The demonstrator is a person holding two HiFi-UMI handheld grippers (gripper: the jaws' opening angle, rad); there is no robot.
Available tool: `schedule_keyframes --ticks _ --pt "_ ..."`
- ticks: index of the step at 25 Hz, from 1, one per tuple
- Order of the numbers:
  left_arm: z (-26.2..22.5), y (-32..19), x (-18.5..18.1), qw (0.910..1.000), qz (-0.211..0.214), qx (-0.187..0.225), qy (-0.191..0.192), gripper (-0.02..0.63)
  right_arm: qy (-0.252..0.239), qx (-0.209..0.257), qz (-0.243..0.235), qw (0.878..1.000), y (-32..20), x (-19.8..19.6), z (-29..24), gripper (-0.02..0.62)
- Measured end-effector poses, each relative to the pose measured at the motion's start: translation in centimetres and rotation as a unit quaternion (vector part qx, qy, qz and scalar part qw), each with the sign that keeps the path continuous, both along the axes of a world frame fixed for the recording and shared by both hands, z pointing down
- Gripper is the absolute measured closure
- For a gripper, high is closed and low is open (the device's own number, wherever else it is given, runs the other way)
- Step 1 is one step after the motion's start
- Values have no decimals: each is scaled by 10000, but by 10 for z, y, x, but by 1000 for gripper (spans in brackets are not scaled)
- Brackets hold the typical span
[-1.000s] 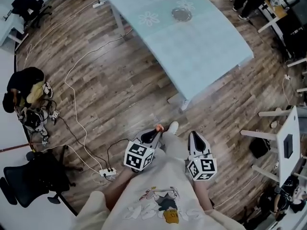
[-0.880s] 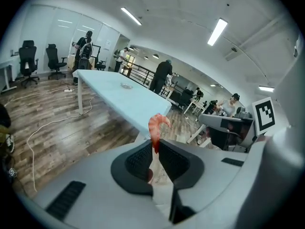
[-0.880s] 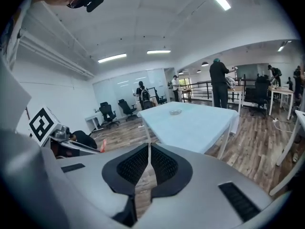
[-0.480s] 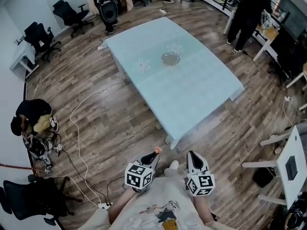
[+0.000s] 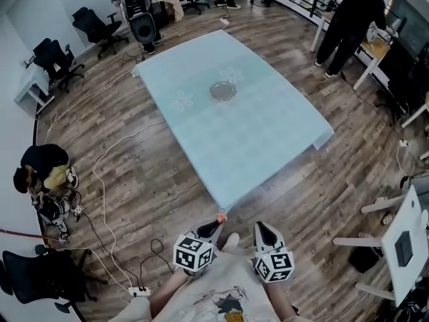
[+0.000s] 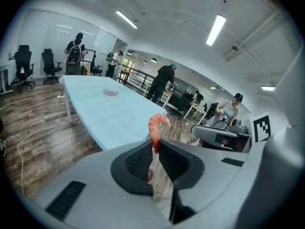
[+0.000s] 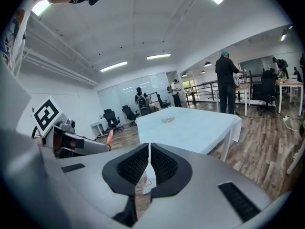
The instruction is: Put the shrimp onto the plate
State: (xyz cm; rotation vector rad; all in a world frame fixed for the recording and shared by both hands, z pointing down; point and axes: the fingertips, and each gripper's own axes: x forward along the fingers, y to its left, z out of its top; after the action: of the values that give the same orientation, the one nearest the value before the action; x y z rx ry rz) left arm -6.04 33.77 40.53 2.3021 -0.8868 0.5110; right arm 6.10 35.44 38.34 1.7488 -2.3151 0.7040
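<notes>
An orange-pink shrimp sticks up from between the jaws of my left gripper, which is shut on it; in the head view the shrimp shows at the tip of the left gripper, just short of the table's near corner. My right gripper is held beside it, jaws shut with nothing between them. A small glass plate sits far off on the pale blue table; the same plate is small in the left gripper view and the plate in the right gripper view.
White cables and a power strip lie on the wood floor at the left. Black office chairs stand at the back left, a speaker behind the table. A person stands at desks at the back right.
The view has moved forward toward the table; its near corner now lies just ahead of the grippers. The left gripper still holds the shrimp.
</notes>
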Motion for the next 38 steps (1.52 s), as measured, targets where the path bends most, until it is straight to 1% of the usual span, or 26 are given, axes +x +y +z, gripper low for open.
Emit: schedule_keyframes --ticks 4,7,10,13,17,21,25,29,35,38 --pt "3 -3 13 9999 -44 -99 -48 558 -72 -98 57 9999 -7 18 6 561" --pt "7 -11 17 9998 -56 -166 -66 558 -85 -40 21 10000 -18 19 3 561" --pt "13 -23 24 9998 -35 -203 -80 558 -286 -88 -53 9995 -29 15 7 561" --pt "19 -35 35 9996 20 -292 -20 558 -171 -107 -170 9997 -40 14 8 561" --pt "23 -66 51 9992 136 -362 38 558 -51 -160 -150 9997 -66 28 8 561" --pt "21 -115 63 9994 109 -328 100 558 91 -214 -128 9996 -110 44 5 561" --pt "13 -157 64 9994 -51 -259 213 558 195 -100 -124 9997 -157 50 -3 561" --pt "14 -186 58 9986 -203 -362 337 558 234 73 -57 9997 -197 48 -11 561" --pt "10 -225 51 9978 -358 -350 430 558 284 9 -236 9993 -241 34 -7 561" --pt "10 -246 42 9968 -508 -376 479 558 294 -64 -407 9987 -261 22 -4 561"
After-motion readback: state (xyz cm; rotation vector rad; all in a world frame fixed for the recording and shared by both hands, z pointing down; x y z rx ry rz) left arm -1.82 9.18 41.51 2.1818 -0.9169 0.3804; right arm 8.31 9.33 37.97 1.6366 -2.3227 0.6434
